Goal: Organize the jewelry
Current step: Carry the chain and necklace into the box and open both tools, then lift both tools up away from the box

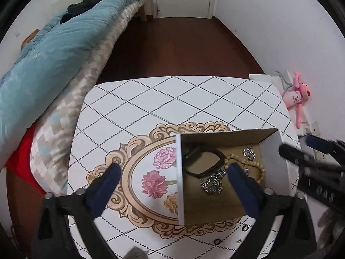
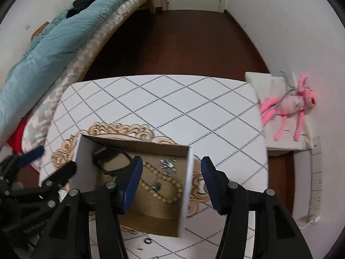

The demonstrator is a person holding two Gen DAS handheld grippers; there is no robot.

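I have both tools over the open cardboard box (image 1: 217, 207) that sits on the counter (image 1: 163, 99), on the gold-framed flower print of its cover.

My left tool (image 1: 172, 173) is spread wide and grips nothing. Its two blue pads straddle the box's white left wall: one pad hangs outside over the flower print, the other hangs inside over the box floor. My right tool (image 2: 171, 170) is also spread apart and empty. It straddles the box's right wall, with one pad above the inside and the other outside over the counter.

The jewelry lies on the brown floor of the box. A black bangle (image 2: 112, 161) lies toward the far left corner. A string of cream beads (image 2: 166, 183) curls across the middle. A silver chain (image 1: 212, 183) lies bunched near the left tool's inner pad. Another small silver piece (image 2: 168, 165) rests near the far wall; I cannot tell what kind it is.

On the counter in front of the box a small black ring (image 2: 148, 241) and a tiny gold piece (image 1: 238, 240) lie loose, apart from each other.

Beyond the counter there is dark wooden floor. A bed with a blue quilt (image 1: 54, 49) runs along the left side. A pink plush toy (image 2: 291, 105) lies on a white surface to the right.
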